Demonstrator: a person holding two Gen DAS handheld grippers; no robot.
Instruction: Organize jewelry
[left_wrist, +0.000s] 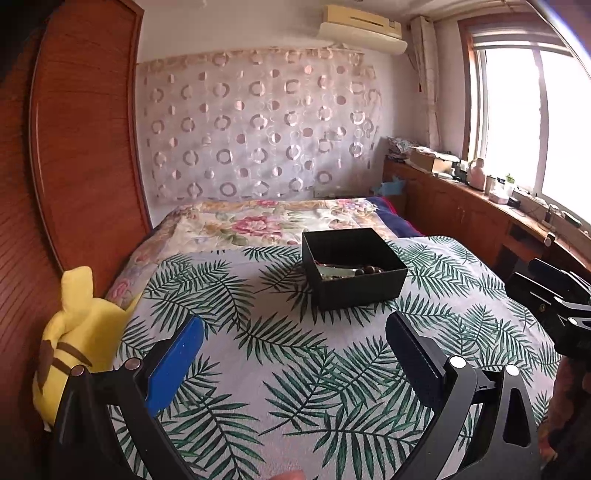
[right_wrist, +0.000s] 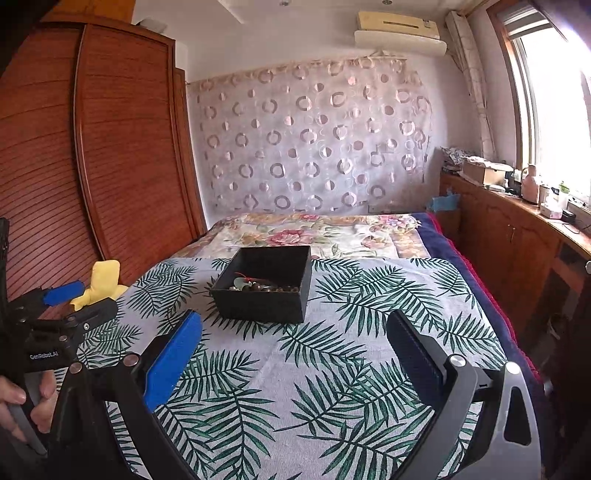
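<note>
A black open box (left_wrist: 354, 271) stands on the leaf-print cloth (left_wrist: 295, 350) on the bed. Inside it lie jewelry pieces (left_wrist: 351, 271): dark beads, a pale green piece and a red cord, also seen in the right wrist view (right_wrist: 258, 286) inside the box (right_wrist: 264, 291). My left gripper (left_wrist: 295, 325) is open and empty, hovering over the cloth short of the box. My right gripper (right_wrist: 295, 325) is open and empty, also short of the box. The left gripper shows at the left edge of the right wrist view (right_wrist: 79, 302).
A yellow plush toy (left_wrist: 77, 343) lies at the bed's left edge by the wooden wardrobe (left_wrist: 81, 147). A floral quilt (left_wrist: 277, 221) covers the far bed. A wooden cabinet with clutter (left_wrist: 480, 206) runs along the window on the right.
</note>
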